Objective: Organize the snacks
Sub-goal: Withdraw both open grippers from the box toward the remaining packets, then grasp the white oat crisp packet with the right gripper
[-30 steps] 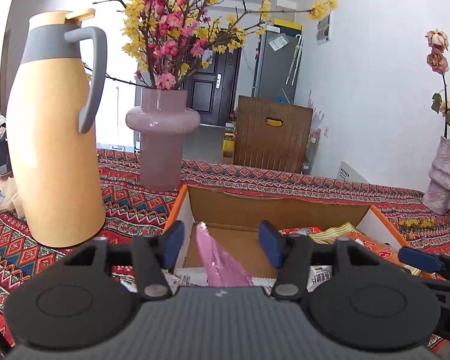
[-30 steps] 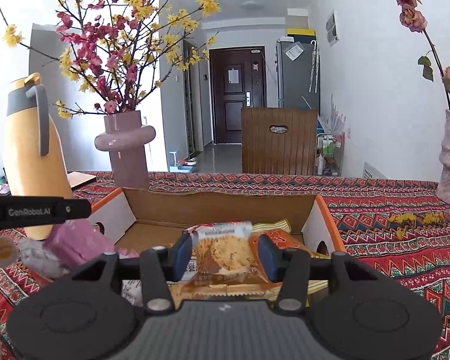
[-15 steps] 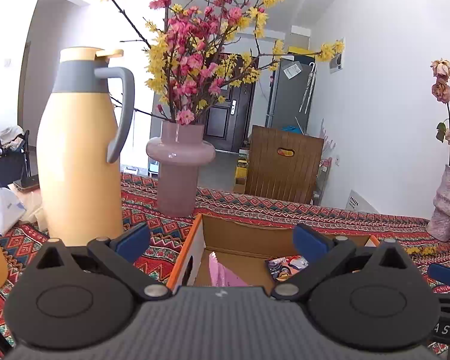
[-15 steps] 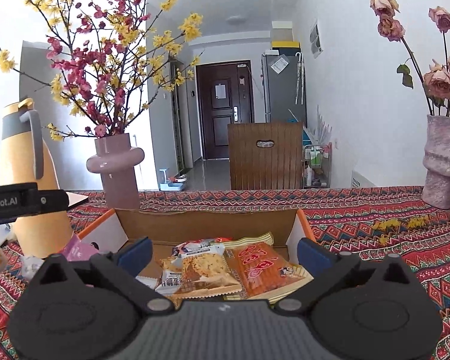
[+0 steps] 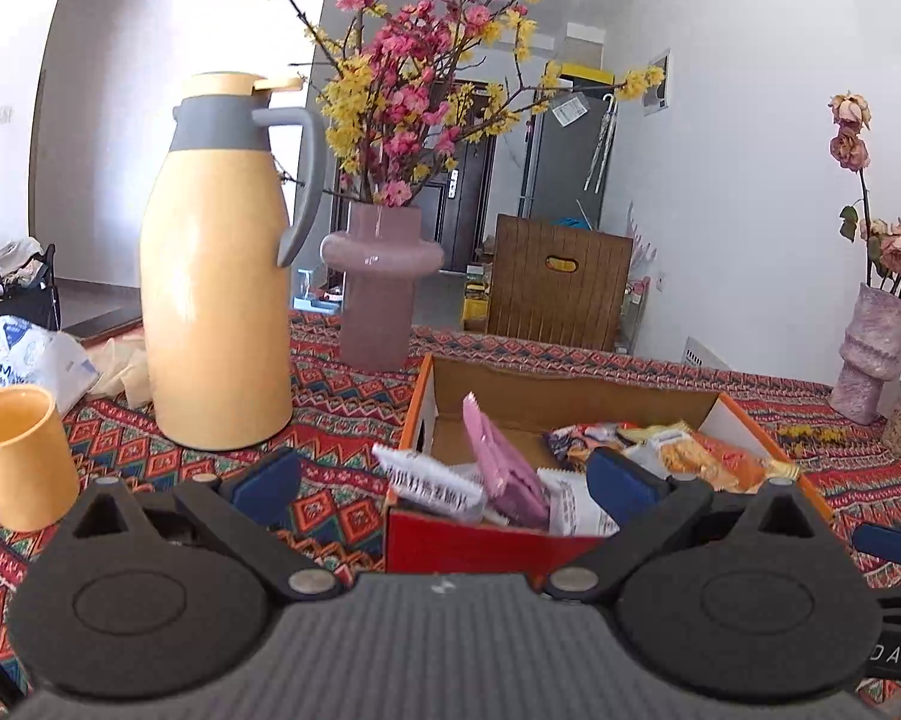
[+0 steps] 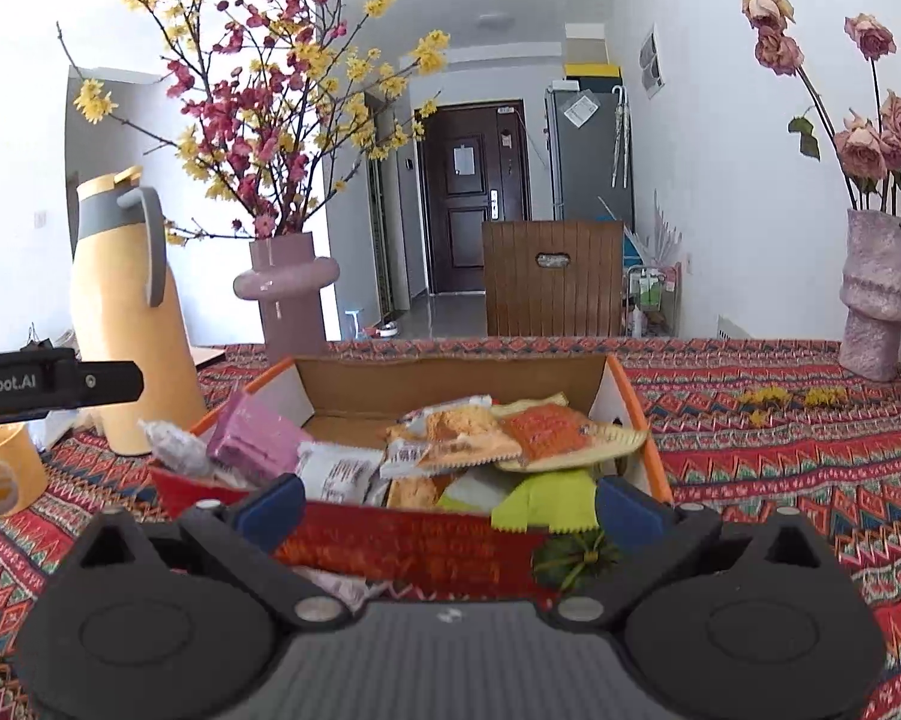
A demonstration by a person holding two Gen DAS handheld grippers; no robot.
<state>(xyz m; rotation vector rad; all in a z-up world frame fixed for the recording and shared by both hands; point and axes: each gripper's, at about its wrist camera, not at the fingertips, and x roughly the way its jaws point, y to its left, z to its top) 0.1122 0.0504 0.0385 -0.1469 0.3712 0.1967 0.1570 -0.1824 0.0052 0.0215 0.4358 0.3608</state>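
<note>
Left tool [image 5: 444, 483] is standing wide apart with nothing pinched in it. Just past it, the snack box [image 5: 480, 540] is sitting on the counter [image 5: 342, 402]. A pink packet [image 5: 501, 462] is leaning up inside the box. A yellow jug [image 5: 219, 294] is standing to the left, beside a yellow cup [image 5: 21, 456].

Right tool [image 6: 450, 510] is also standing wide apart and pinching nothing. The snack box [image 6: 414, 546] is sitting just in front of it, holding many snack packets [image 6: 480, 438].

Right tongs [image 6: 447, 507] gape empty before the snack-filled box [image 6: 408, 546].
</note>
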